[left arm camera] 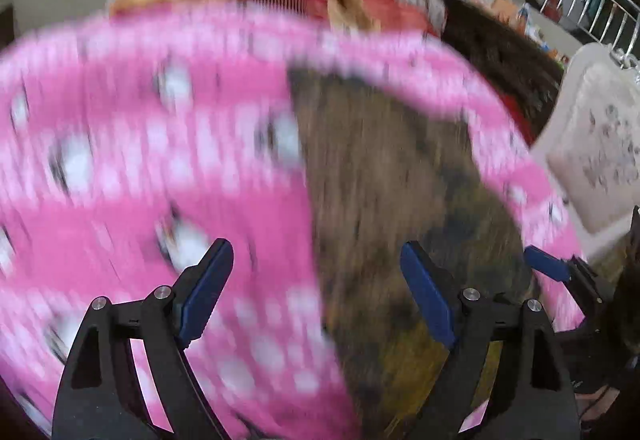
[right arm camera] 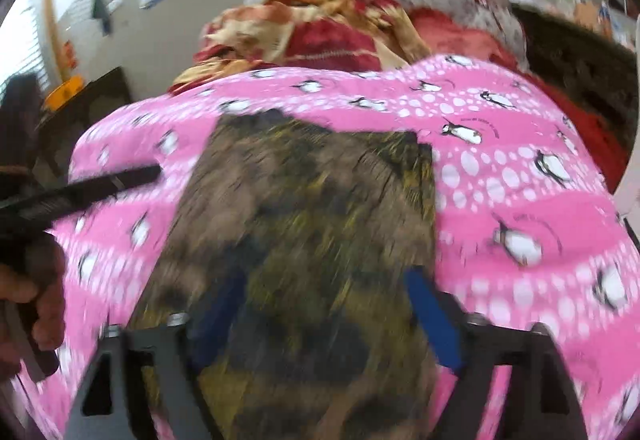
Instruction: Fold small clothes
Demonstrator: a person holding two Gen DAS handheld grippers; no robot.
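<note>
Both grippers spread wide, holding nothing: left gripper (left arm camera: 316, 272), right gripper (right arm camera: 324, 296), black frames with blue pads. Beneath them, a blurred brown-olive mottled garment (right arm camera: 304, 224) lies flat mid-bed on a pink penguin-print sheet (right arm camera: 520, 167). At the far edge, crumpled red-gold floral fabric (right arm camera: 320, 27).

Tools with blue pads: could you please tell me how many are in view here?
2. The left tool hangs open over the pink penguin-print cloth; the right tool is open above the brown-and-yellow garment lying on that cloth. None seems hidden.
</note>
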